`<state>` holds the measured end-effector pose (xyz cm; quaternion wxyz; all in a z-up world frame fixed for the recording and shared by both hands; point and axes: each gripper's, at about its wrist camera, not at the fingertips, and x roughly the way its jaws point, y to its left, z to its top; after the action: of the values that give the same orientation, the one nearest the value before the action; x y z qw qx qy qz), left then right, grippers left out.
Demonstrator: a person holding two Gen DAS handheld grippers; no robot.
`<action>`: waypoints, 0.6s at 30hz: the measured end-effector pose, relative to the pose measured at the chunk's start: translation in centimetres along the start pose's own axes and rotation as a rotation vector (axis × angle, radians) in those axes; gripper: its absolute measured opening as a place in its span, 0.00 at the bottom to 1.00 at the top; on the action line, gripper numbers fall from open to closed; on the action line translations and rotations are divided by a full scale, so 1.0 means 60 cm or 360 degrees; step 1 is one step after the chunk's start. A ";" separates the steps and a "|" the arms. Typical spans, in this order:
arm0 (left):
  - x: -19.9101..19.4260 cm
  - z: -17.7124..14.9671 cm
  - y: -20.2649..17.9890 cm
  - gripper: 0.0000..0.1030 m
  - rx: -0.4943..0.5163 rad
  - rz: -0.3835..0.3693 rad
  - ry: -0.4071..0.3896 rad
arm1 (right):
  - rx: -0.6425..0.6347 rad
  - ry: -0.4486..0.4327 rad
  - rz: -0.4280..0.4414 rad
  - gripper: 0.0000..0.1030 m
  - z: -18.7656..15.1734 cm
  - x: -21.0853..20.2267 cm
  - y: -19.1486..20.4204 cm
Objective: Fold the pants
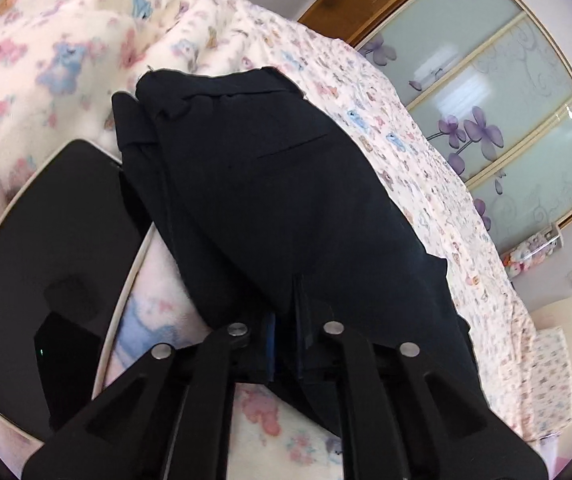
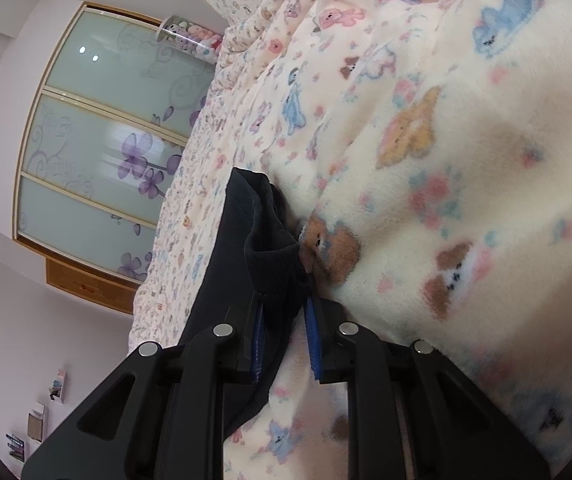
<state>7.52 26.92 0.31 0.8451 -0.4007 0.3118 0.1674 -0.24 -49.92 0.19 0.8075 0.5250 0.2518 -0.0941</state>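
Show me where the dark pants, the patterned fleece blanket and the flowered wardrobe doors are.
pants [image 1: 286,184]: left wrist view, middle of the dark fabric.
fleece blanket [image 2: 466,160]: right wrist view, bare patch beside the pants.
wardrobe doors [image 2: 97,140]: right wrist view, middle glass panel.

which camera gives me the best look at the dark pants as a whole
The left wrist view: the pants spread across the frame, showing folded layers and a pocket seam on the blanket. The right wrist view shows only a bunched ribbed edge between the right gripper's blue pads.

No readable text, label, brand, number or sign anywhere in view.
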 end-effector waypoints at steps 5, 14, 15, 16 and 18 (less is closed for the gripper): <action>-0.086 -0.024 -0.042 0.69 0.0196 0.0160 -0.0360 | 0.0010 0.0033 -0.0119 0.23 -0.003 0.002 0.002; -0.089 -0.103 -0.147 0.86 0.0701 0.0045 -0.0476 | -0.0050 0.0028 -0.0258 0.22 -0.008 0.027 0.010; -0.078 -0.108 -0.146 0.86 0.0713 0.0047 -0.0438 | -0.0050 0.0023 -0.0225 0.19 -0.009 0.024 0.010; -0.064 -0.111 -0.143 0.87 0.0725 0.0069 -0.0386 | -0.0055 0.0011 -0.0196 0.17 -0.009 0.019 0.011; -0.038 -0.104 -0.130 0.86 0.0681 0.0112 -0.0274 | -0.0081 -0.0035 -0.0121 0.16 -0.012 0.004 0.018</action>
<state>7.54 17.10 3.25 0.9279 -0.1855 0.2809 0.1603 0.20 -48.79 0.70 0.8191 0.4933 0.2650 -0.1240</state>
